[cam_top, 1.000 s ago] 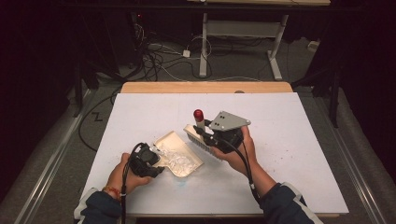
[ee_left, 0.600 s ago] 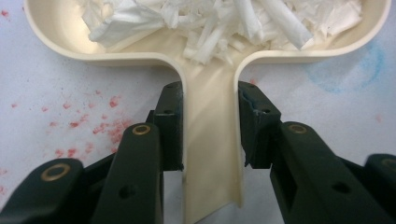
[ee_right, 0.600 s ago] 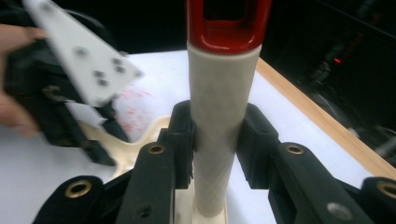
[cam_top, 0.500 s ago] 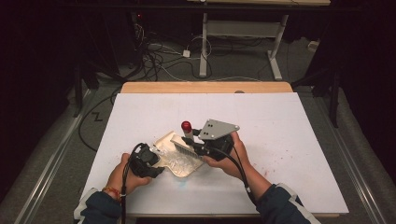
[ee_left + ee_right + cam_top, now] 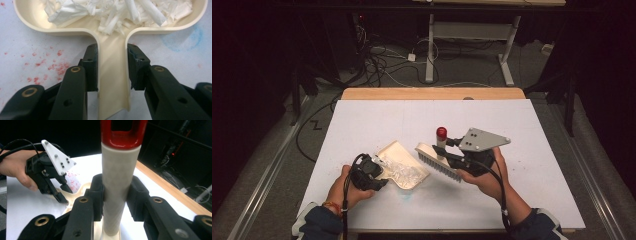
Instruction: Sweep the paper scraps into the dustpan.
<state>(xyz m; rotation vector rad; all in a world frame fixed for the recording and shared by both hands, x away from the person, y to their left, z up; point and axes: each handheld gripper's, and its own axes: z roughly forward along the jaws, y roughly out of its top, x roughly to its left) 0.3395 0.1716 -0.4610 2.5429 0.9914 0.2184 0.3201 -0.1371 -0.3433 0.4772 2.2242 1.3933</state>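
Observation:
A cream dustpan (image 5: 393,149) lies on the white table, loaded with white paper shreds (image 5: 406,172). My left gripper (image 5: 373,174) is shut on its handle; in the left gripper view the pads (image 5: 92,65) press both sides of the dustpan handle (image 5: 112,82), with the shreds (image 5: 120,12) in the pan (image 5: 32,15) ahead. My right gripper (image 5: 448,151) is shut on a cream brush handle with a red tip (image 5: 441,132). The brush head (image 5: 437,162) hangs bristles-down just right of the pan. In the right gripper view the brush handle (image 5: 120,182) stands upright between the jaws of my right gripper (image 5: 116,195).
Red specks (image 5: 37,65) and a faint blue stain (image 5: 197,37) mark the white table top (image 5: 532,150). A wooden strip (image 5: 432,93) runs along the far edge. Cables and a desk frame (image 5: 432,45) lie on the floor beyond.
The right gripper first carried the brush left over the dustpan, then swung it back to the right and slightly up. The left gripper and dustpan stayed put.

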